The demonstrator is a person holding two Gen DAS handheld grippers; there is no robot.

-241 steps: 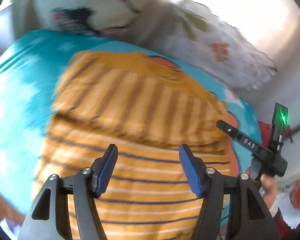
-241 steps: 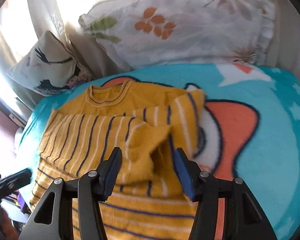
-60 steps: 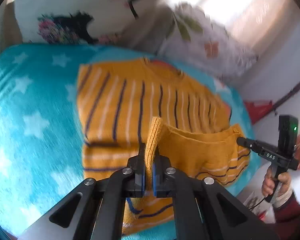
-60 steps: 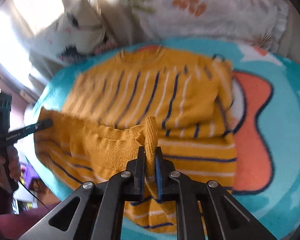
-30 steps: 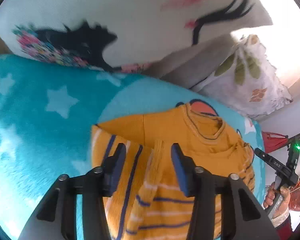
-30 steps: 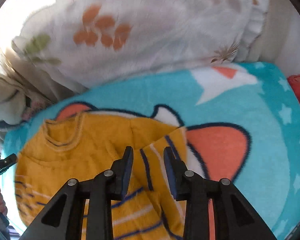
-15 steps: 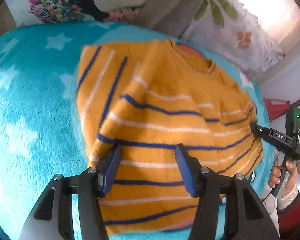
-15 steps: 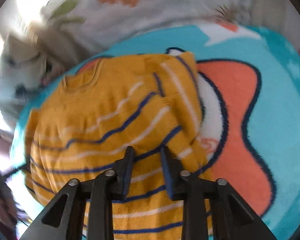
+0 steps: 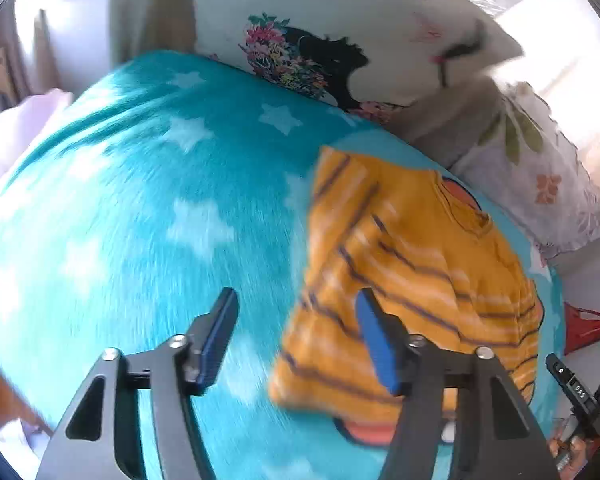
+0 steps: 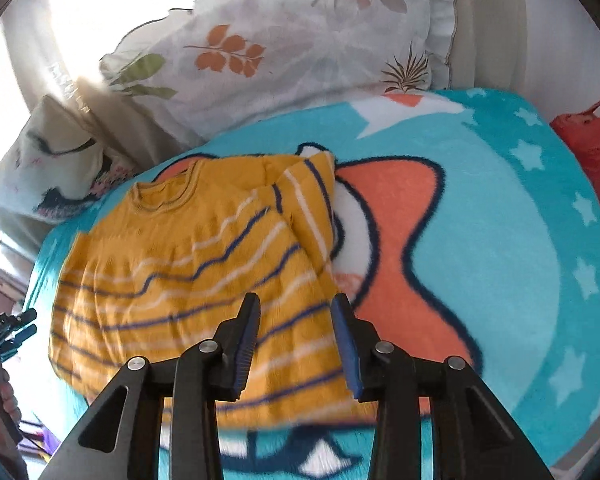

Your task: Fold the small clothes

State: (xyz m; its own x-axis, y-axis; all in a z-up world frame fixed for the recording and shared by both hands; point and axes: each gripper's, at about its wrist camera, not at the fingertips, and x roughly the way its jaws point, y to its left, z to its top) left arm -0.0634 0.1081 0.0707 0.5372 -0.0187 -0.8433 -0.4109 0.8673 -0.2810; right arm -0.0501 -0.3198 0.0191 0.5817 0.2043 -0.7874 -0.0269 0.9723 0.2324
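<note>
- A yellow sweater (image 10: 204,276) with navy and white stripes lies folded on a turquoise blanket (image 10: 520,248) printed with white stars and a large orange and white shape.
- In the right wrist view the sweater's round collar points toward the pillows, and the striped lower part is laid over the body so the stripes run across it.
- A striped sleeve (image 10: 308,200) is folded along the sweater's right edge, next to the orange patch on the blanket.
- The right gripper (image 10: 296,344) hovers over the near right part of the sweater with its blue-padded fingers apart and nothing between them.
- The left gripper (image 9: 296,344) has its fingers wide apart and holds nothing; its left finger is over bare blanket and its right finger over the sweater's left edge.
- The left wrist view is blurred, so fine detail of the sweater (image 9: 412,292) there is hard to read.
- A white pillow with orange leaves (image 10: 300,52) stands at the far edge of the blanket.
- Beside it leans a second pillow with a black figure and flowers (image 9: 320,60).
- A red bag (image 10: 592,140) sits off the right edge of the blanket.
- The right gripper's handle and the hand (image 9: 572,446) holding it show at the lower right rim of the left wrist view.
</note>
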